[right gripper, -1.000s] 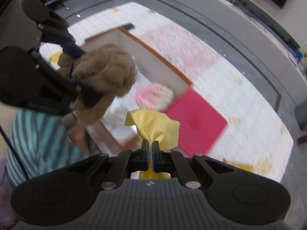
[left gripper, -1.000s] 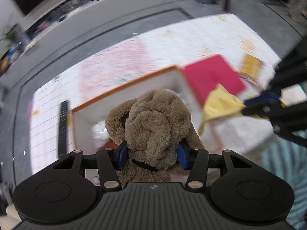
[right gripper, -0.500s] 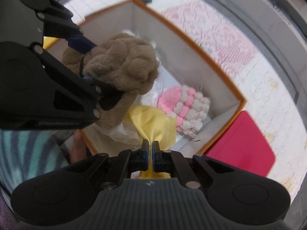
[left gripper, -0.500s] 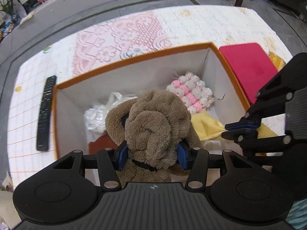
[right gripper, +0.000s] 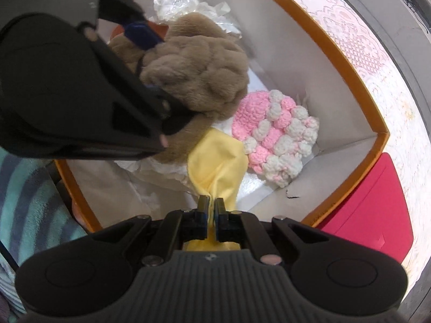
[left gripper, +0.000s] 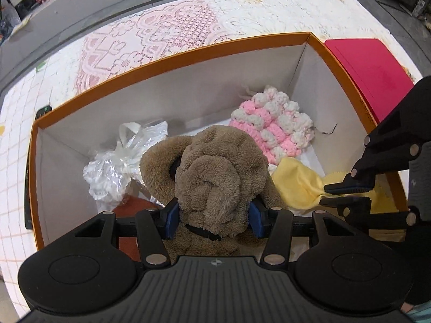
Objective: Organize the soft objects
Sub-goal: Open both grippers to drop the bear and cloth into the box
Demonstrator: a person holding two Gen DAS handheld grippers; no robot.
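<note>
Two grippers hang over the open orange-rimmed box (left gripper: 172, 56) at once. The left gripper (left gripper: 214, 216) has its blue pads (left gripper: 172, 216) pressed into the sides of a brown plush toy (left gripper: 215, 172), clamped at about the neck, head pointing toward twelve o'clock in its own camera. The toy hangs inside the box walls, low over the contents. At about three o'clock from it, the right gripper (right gripper: 211, 206) pinches a yellow cloth (right gripper: 215, 167) between jaws that are almost together; the cloth's free end already droops onto the white paper lining (right gripper: 150, 172).

Further out, a pink-and-white knitted piece (left gripper: 272, 123) lies toward one o'clock of the plush, near the box's far corner, and a crumpled clear plastic bag (left gripper: 113, 167) sits at ten o'clock. A rust-coloured item (left gripper: 134, 207) shows just under the left jaw. Outside the box, a red flat lid or pad (left gripper: 369, 70) lies against its right wall, on the lace tablecloth (left gripper: 161, 29).

The risk I see is crowding: both tools are close together, so letting go in the wrong order could make one knock the other, or drop the plush onto the cloth and trap it while it is pinched. The fuzzy pile may also cling to the pads on release.
</note>
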